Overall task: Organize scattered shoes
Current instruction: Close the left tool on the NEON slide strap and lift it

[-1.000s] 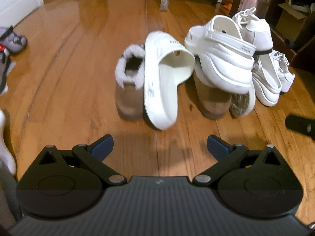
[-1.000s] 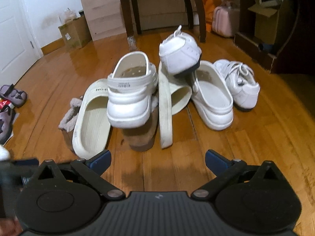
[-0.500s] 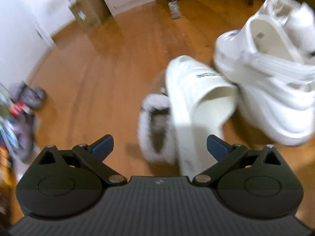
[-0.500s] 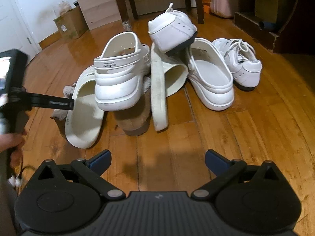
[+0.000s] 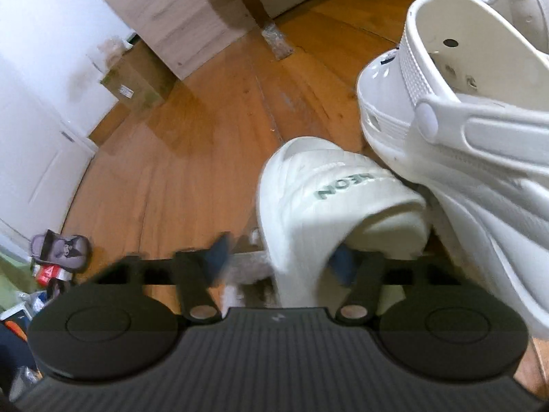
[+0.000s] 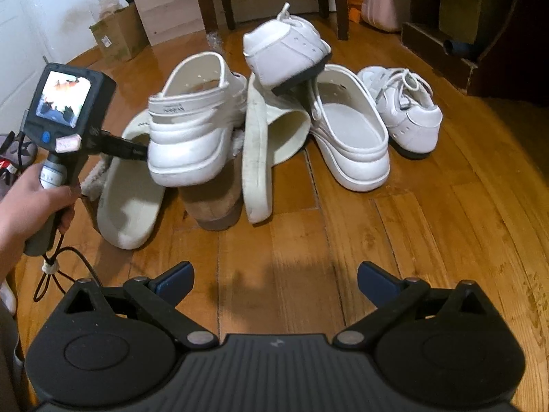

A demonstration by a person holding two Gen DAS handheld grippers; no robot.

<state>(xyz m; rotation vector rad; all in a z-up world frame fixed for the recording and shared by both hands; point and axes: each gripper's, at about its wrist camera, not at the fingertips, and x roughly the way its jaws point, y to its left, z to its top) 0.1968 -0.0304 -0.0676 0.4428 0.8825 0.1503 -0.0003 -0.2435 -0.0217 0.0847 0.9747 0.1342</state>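
Note:
A pile of pale shoes lies on the wood floor. In the left wrist view a white slide (image 5: 326,206) stands between the jaws of my left gripper (image 5: 281,261), which are closing. One finger is inside the strap opening and the other is outside, not pressing. A white clog (image 5: 463,120) leans over the slide. In the right wrist view the same slide (image 6: 127,192) and clog (image 6: 195,134) rest on a tan fuzzy slipper (image 6: 216,202). A hand (image 6: 27,202) holds the left gripper's screen housing (image 6: 65,110). My right gripper (image 6: 274,278) hangs open above bare floor.
A second slide (image 6: 260,158) stands on edge, with another clog (image 6: 350,137) and a white sneaker (image 6: 408,110) to its right. A second sneaker (image 6: 284,55) sits on top. A cardboard box (image 6: 118,37), table legs and dark shelving ring the pile. A small purple shoe (image 5: 61,250) lies left.
My left gripper swept in low to the white slide and rolled, and its jaws narrowed around the slide's side. The right gripper stayed nearly still and open.

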